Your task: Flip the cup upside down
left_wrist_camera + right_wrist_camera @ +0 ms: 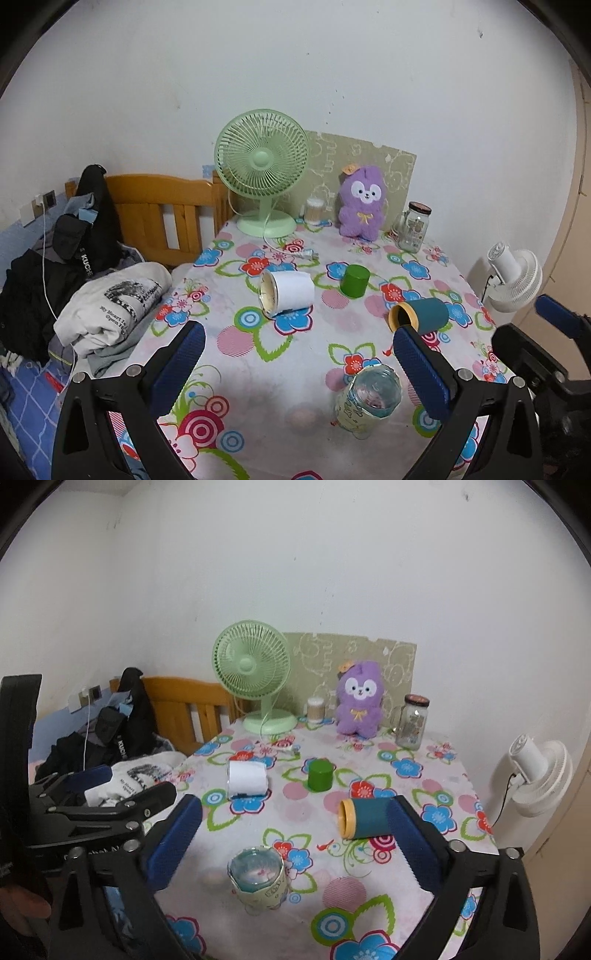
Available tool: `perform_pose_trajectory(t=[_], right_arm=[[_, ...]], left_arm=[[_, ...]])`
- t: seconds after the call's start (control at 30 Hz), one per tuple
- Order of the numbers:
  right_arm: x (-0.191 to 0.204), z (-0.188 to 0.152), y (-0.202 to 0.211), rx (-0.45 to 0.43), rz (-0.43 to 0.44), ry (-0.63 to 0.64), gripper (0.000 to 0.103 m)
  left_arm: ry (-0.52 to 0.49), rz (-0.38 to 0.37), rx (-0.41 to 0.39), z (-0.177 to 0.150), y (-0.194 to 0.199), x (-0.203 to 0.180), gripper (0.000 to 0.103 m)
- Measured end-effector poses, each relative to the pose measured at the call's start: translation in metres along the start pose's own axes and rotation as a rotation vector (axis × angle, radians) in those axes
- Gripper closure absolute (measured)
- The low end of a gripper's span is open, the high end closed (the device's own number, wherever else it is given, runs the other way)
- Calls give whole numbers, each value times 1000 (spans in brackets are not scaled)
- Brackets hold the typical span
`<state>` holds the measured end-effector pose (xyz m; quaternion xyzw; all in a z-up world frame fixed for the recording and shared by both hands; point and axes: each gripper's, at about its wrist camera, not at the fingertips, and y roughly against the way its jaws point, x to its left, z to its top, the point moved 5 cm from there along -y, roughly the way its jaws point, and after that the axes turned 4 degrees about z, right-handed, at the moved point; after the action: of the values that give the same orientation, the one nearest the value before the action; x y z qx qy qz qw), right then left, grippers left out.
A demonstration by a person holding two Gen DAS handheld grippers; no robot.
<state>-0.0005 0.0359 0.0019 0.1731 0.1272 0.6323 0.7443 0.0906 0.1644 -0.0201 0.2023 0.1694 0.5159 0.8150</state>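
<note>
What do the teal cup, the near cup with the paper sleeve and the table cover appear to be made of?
Teal cup: probably matte plastic, opaque with a yellow rim. Near cup: clear glass or plastic, see-through, paper-wrapped. Table cover: likely printed fabric or vinyl; unclear.

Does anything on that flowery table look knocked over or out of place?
Yes. The teal cup and the white cup lie on their sides, while the green cup and the clear glass stand. Nothing looks spilled.
</note>
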Motion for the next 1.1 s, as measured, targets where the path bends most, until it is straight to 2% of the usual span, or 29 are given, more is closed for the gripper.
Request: perform_pose_trajectory(t=[0.13, 0.43, 1.1], right_arm=[[5, -1, 2, -7, -13, 7, 2], [6, -9, -5, 29, -21, -10, 0], [7, -11, -12, 42, -37, -16, 0]], left_arm=[[-6, 9, -13, -4, 2, -1, 0], [-3, 7, 16, -13, -2, 1, 0], [-6, 21, 35, -18, -10, 6, 0]])
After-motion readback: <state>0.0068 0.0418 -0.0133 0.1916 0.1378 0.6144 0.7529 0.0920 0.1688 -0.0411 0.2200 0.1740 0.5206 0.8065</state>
